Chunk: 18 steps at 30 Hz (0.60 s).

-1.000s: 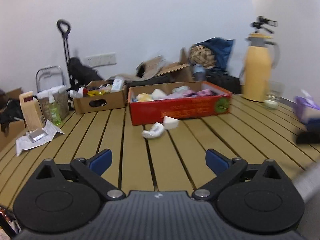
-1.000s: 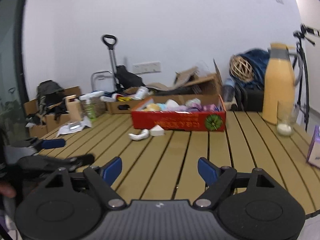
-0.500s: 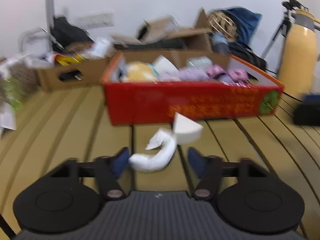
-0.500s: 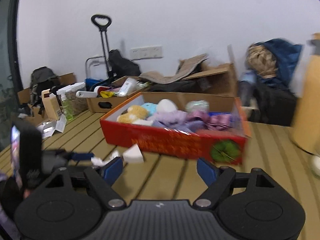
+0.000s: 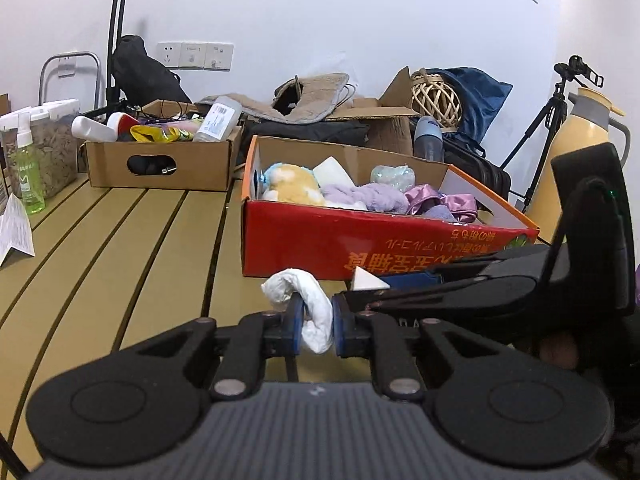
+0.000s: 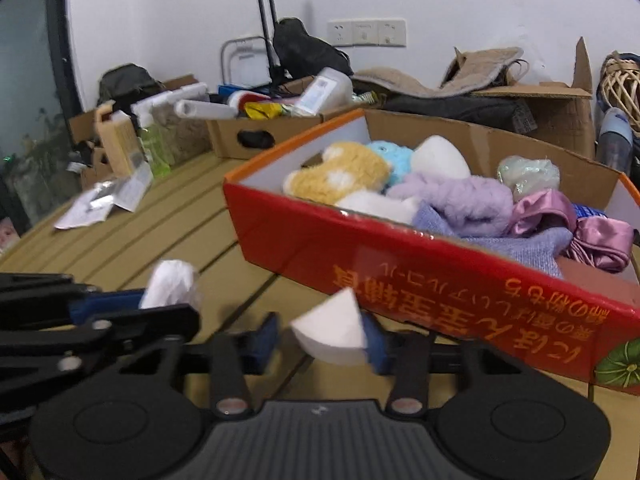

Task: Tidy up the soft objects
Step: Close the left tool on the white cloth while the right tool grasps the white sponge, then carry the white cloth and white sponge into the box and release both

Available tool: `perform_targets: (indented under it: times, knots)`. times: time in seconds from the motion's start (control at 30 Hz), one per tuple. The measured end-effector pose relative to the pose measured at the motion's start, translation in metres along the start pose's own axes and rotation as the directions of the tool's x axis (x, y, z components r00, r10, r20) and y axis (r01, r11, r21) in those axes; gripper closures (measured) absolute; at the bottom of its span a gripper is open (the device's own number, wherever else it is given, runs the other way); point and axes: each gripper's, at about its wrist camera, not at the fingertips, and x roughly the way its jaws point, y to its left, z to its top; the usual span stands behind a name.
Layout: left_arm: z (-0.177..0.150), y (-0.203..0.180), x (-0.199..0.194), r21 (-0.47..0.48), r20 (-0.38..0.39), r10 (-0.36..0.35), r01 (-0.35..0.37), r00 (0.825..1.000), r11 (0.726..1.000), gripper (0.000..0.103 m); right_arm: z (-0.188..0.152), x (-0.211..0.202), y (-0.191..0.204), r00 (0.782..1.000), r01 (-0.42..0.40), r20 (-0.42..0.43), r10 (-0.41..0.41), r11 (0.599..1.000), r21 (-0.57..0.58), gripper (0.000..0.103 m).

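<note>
The left gripper (image 5: 314, 326) has just closed, pinching the white cloth (image 5: 308, 304) at frame centre. The right gripper (image 6: 320, 340) has been closing around the white wedge (image 6: 334, 334); only its right pad touches.

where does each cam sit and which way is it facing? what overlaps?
Left wrist: on the left gripper, angled down across the slatted table at the red box; own fingers pinch a white cloth; right gripper enters from the right.
Right wrist: on the right gripper, facing the box's corner; white wedge between its fingers, touching the right one; left gripper at lower left.
Shared: box, cloth, wedge.
</note>
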Motion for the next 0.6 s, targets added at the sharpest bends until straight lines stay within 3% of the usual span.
perform_targets:
  times: [0.07,0.13,0.3,0.4,0.47,0.6]
  knots:
    - [0.003,0.000,-0.001,0.004,0.016,0.008,-0.008,1.000,1.000,0.088,-0.001,-0.007,-0.002,1.000,-0.020,0.011,0.020,0.999,0.033,0.073]
    - [0.000,-0.002,-0.003,0.026,0.045,0.042,-0.043,0.998,0.999,0.088,-0.006,-0.022,-0.002,1.000,0.008,0.028,-0.009,0.999,0.047,0.075]
    - [-0.014,-0.016,-0.040,0.085,0.128,0.134,-0.145,0.983,0.986,0.088,-0.034,-0.106,0.003,0.991,0.043,0.125,-0.057,0.993,0.109,0.075]
    - [-0.038,-0.032,-0.081,0.092,0.147,0.117,-0.132,0.982,0.987,0.088,-0.062,-0.169,0.015,0.979,0.066,0.184,-0.091,0.988,0.139,0.075]
    - [-0.054,-0.042,-0.104,0.097,0.120,0.115,-0.127,0.986,0.987,0.087,-0.081,-0.206,0.023,0.971,0.080,0.211,-0.114,0.983,0.163,0.075]
    - [-0.067,-0.052,-0.146,0.082,0.102,0.073,-0.082,0.992,0.993,0.087,-0.107,-0.257,0.033,0.960,0.091,0.243,-0.140,0.975,0.204,0.075]
